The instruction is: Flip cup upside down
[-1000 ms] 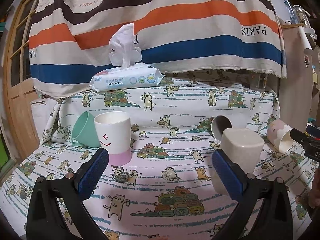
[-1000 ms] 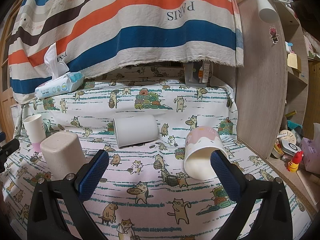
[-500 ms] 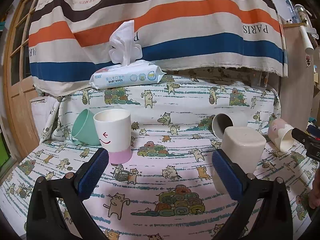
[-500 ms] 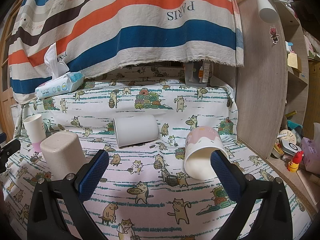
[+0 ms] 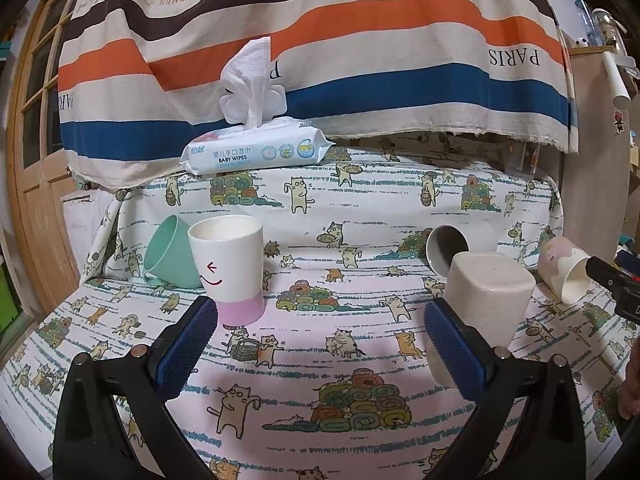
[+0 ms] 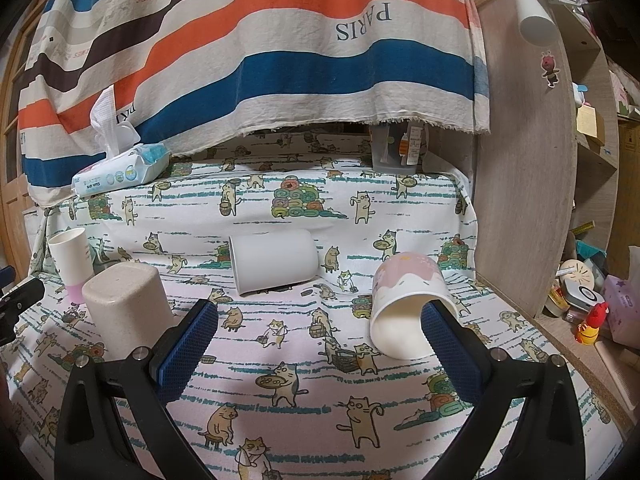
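Note:
Several cups stand or lie on a cat-print cloth. A white cup with a pink base and a smiley [image 5: 228, 268] stands upright, just beyond my left gripper's left finger; it also shows in the right wrist view [image 6: 72, 260]. A mint cup [image 5: 170, 252] lies tilted behind it. A beige cup [image 5: 486, 300] [image 6: 126, 308] stands upside down. A grey-white cup [image 6: 274, 260] [image 5: 448, 246] lies on its side. A pink-and-white cup [image 6: 408, 304] [image 5: 562, 266] lies tipped, mouth toward me. My left gripper [image 5: 320, 344] and right gripper [image 6: 320, 344] are open and empty.
A pack of baby wipes [image 5: 256, 150] sits on the raised back ledge under a striped hanging cloth [image 5: 320, 60]. A wooden panel [image 6: 524, 200] and cluttered shelves [image 6: 592, 292] stand at the right. A wooden door [image 5: 36, 160] is at the left.
The left wrist view has shifted slightly, so the cups sit a little lower and closer. The right gripper and all cups have stayed put.

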Available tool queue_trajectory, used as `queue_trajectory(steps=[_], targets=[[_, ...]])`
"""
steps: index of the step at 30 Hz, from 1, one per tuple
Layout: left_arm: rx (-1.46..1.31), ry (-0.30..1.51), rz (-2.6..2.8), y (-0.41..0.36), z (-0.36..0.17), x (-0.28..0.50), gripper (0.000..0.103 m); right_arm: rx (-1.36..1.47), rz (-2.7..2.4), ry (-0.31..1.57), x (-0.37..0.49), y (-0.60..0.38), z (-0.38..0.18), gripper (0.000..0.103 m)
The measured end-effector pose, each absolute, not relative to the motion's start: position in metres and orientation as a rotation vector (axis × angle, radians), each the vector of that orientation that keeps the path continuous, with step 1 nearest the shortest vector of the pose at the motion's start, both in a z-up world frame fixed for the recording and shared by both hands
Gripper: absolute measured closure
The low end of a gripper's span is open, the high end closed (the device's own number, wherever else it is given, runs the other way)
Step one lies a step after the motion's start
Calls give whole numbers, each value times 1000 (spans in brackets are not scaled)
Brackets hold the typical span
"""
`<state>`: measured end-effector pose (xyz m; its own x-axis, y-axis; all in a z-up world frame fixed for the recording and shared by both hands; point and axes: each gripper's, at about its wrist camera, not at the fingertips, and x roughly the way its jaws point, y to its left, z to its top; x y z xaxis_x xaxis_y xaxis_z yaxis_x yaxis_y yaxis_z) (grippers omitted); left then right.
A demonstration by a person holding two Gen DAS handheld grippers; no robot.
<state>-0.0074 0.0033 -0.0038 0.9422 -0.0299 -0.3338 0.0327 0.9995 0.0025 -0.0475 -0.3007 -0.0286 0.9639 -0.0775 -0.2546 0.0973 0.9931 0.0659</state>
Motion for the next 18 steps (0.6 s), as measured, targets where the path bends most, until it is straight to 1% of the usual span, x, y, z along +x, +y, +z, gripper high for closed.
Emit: queue_trajectory(steps=[18], targets=[[13, 333, -28, 4, -4, -8, 0, 77, -88, 255, -47, -301, -29, 1]])
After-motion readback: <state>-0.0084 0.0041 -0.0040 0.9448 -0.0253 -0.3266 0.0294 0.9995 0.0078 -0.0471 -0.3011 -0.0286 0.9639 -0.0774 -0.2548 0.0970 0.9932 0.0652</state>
